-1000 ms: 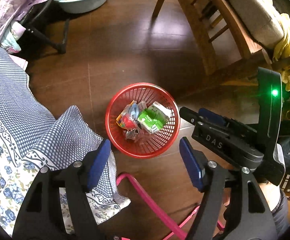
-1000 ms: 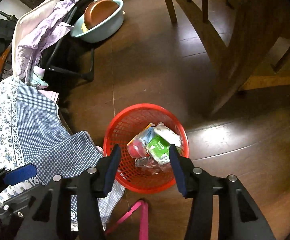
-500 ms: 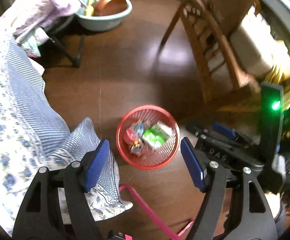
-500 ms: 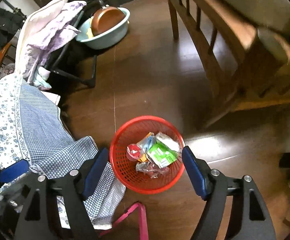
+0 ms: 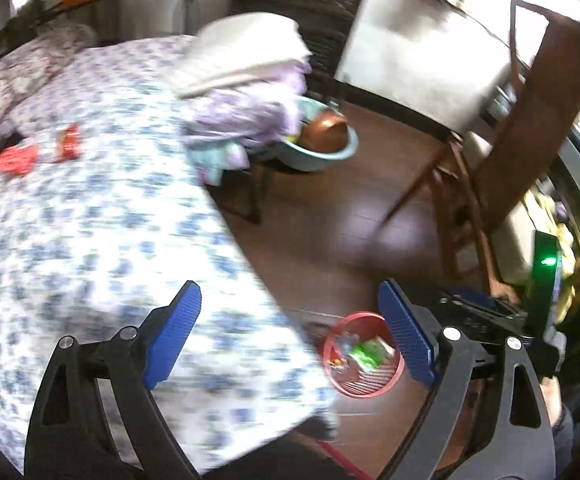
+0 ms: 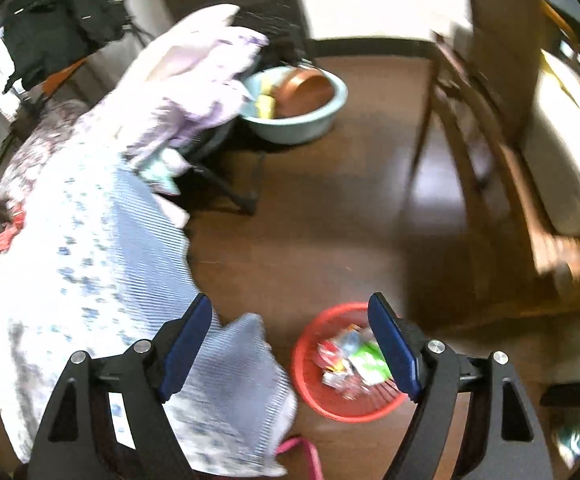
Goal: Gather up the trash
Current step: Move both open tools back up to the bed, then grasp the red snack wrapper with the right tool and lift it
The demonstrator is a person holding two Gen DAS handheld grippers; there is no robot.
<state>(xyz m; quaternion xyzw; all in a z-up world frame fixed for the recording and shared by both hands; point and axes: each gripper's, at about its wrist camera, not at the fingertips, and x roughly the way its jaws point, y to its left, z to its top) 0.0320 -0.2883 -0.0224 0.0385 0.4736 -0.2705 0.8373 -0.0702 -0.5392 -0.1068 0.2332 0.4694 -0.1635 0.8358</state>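
trash: wrappers (image 6: 349, 364) lie in red basket (image 6: 309, 384) on floor, lower middle of right view | two red wrappers (image 5: 38, 154) on bed quilt (image 5: 90, 240), upper left of left view | my left tongs (image 5: 290, 332): jaws opening, nothing between | my right tongs (image 6: 290, 344): jaws opening, nothing between

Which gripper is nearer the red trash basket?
Right. Right gripper hangs above the red basket; left gripper sits higher, over the bedspread. Both pairs of jaws are opening, empty.
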